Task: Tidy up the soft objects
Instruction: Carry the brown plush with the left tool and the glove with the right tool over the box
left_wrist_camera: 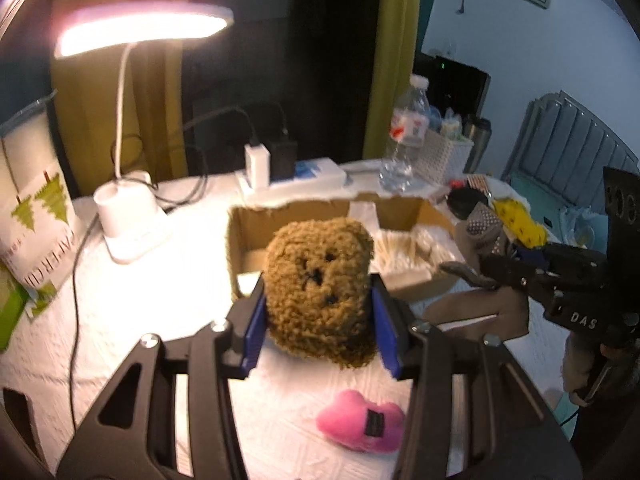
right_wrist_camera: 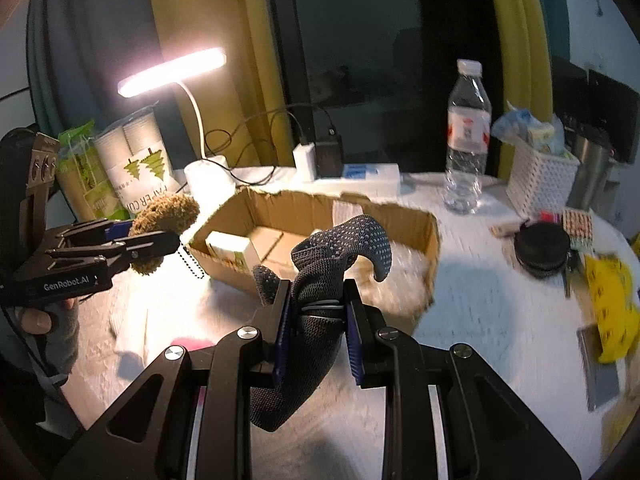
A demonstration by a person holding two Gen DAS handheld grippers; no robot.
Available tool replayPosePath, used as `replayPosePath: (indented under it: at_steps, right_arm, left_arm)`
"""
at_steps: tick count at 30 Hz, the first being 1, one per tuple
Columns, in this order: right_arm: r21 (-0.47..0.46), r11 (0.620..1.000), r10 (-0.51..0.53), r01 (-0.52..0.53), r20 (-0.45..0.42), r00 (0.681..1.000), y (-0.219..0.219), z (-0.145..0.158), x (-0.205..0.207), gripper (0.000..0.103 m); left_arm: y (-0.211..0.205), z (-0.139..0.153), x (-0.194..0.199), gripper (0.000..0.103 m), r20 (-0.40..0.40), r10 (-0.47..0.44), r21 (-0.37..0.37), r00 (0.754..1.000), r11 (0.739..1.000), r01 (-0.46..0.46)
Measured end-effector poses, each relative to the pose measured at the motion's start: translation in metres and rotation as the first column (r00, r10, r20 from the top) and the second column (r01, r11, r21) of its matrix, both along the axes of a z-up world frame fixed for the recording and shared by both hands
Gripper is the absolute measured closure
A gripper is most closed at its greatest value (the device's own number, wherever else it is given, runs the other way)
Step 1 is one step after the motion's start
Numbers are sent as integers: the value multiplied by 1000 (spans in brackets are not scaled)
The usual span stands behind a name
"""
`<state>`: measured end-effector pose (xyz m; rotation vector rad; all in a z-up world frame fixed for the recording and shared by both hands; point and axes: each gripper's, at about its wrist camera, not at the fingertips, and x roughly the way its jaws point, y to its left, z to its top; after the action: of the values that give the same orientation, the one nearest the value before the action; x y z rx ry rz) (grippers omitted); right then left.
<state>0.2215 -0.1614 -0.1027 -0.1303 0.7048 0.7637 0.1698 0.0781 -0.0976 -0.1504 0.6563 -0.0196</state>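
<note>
The left hand-held gripper (left_wrist_camera: 320, 312) is clamped on the brown plush (left_wrist_camera: 320, 284); the right hand-held gripper (right_wrist_camera: 318, 320) pinches a grey glove (right_wrist_camera: 320, 292). The cardboard box (right_wrist_camera: 424, 224) lies straight ahead of both, seemingly nearer the right.

Open top of box (right_wrist_camera: 400, 216) is lying accessible from above; cartons (right_wrist_camera: 240, 250) are occupying its left floor. Lamp (left_wrist_camera: 128, 216) is standing left of it, bottle (right_wrist_camera: 468, 140) and basket (right_wrist_camera: 540, 184) behind right. Pink toy (left_wrist_camera: 360, 424) is lying on the near cloth.

Black left gripper (left_wrist_camera: 318, 304) – blue pads, silver screws, right gripper (right_wrist_camera: 316, 312) alike, "GenRobot.AI" lettering, grey sleeve
</note>
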Motion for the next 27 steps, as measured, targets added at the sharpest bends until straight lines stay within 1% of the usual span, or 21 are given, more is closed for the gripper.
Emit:
replayPosePath:
  at_steps: [8, 15, 22, 27]
  right_arm:
    - [-1, 1000, 26, -26, 34, 999, 27, 13, 12, 77]
    - [-1, 999, 36, -36, 54, 998, 44, 19, 23, 77]
    - [8, 999, 41, -41, 69, 997, 59, 25, 36, 77]
    - [22, 999, 39, -40, 45, 998, 68, 18, 49, 77]
  left_arm:
    - [19, 21, 8, 55, 66, 4, 15, 998, 1000, -5]
    - [28, 27, 18, 55, 88, 0, 14, 996, 1000, -2]
    - [34, 21, 35, 55, 74, 5, -5, 997, 1000, -4]
    - [38, 6, 49, 55, 42, 8, -25, 999, 1000, -7]
